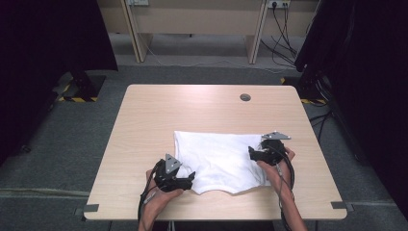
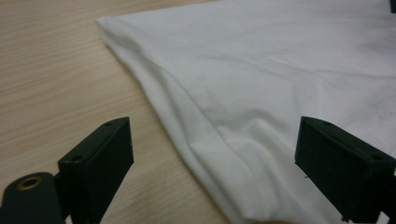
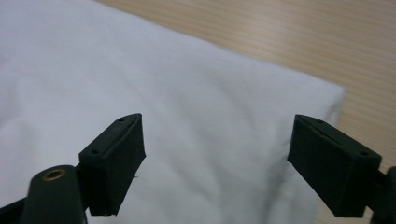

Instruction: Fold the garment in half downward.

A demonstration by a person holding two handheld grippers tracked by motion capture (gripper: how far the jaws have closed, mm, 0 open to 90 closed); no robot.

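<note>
**A:** Where's the cloth sitting for you?

**B:** I see the white folded cotton cloth (image 1: 219,161) lying flat on the pale wood-grain table (image 1: 202,108), toward the near edge, slightly to the 3 o'clock side of the table's middle. Its near hem is rumpled.

**A:** And your left claw?

**B:** My left claw (image 1: 188,179) is at the cloth's 8 o'clock corner. In the left gripper view the jaws stand wide apart with the cloth's (image 2: 261,88) folded edge running between them toward 11 o'clock; one jaw is over bare table (image 2: 56,70), the other over fabric. The pads aren't pressing on anything, so it has hold of nothing.

**A:** Right side?

**B:** My right claw (image 1: 254,153) is at the cloth's 3 o'clock edge. In the right gripper view its jaws are spread wide too, with cloth (image 3: 187,107) below and between them, and its corner ending at about 2 o'clock against the table (image 3: 299,37). Nothing is gripped there either.
</note>
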